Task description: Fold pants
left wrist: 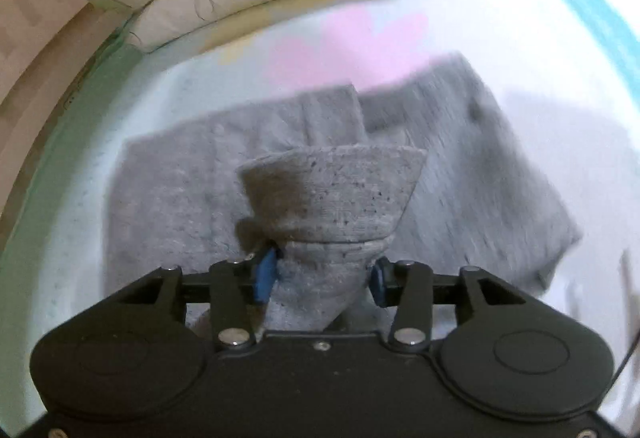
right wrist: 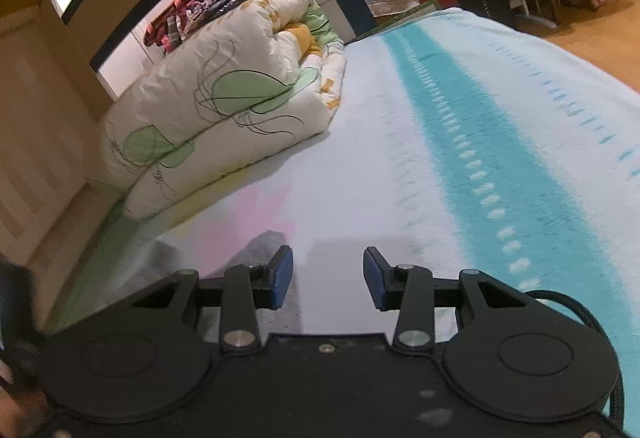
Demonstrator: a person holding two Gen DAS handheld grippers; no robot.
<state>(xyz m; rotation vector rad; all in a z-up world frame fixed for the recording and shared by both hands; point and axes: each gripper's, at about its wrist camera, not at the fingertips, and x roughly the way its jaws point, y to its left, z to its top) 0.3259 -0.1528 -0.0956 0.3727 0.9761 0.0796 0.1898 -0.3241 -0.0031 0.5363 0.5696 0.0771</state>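
1. The left gripper (left wrist: 322, 276) has its jaws closed on a bunched fold of the grey pants (left wrist: 168, 194); the pinched cloth fills the gap between the blue pads (left wrist: 265, 276) and flares out into a ribbed cuff just ahead of the jaws.
2. The rest of the pants lies spread on the bed (left wrist: 520, 50) beyond and to both sides of the left jaws, partly doubled over, blurred on the right side.
3. The right gripper (right wrist: 328, 278) has its jaws apart with nothing between them; its blue pads (right wrist: 283, 276) hang above the pale bedcover.
4. A grey patch of cloth shows just left of and under the right jaws; whether it is the pants cannot be told for sure.
5. A folded quilt (right wrist: 224, 102) with green leaf print sits on the bed, well ahead and left of the right jaws.
6. A teal stripe (right wrist: 492, 166) runs along the bedcover, ahead and right of the right jaws.
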